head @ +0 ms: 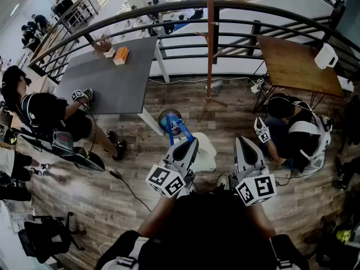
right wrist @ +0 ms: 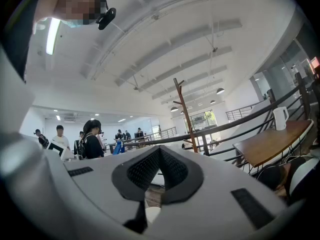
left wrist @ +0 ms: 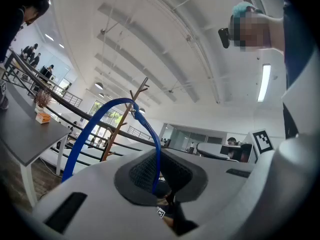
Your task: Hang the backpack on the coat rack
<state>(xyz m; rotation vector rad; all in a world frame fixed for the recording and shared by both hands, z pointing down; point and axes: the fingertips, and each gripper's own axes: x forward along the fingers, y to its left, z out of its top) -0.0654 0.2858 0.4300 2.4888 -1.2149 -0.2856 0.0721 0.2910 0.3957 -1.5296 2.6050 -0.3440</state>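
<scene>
Clamping the blue strap (left wrist: 96,116), left gripper (left wrist: 158,176) fingers hold it — right gripper (right wrist: 159,169) fingers touch; empty.

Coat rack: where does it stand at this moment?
In the head view the coat rack stands upper centre, just inside the curved railing, between the grey table at left and the brown table at right.
</scene>
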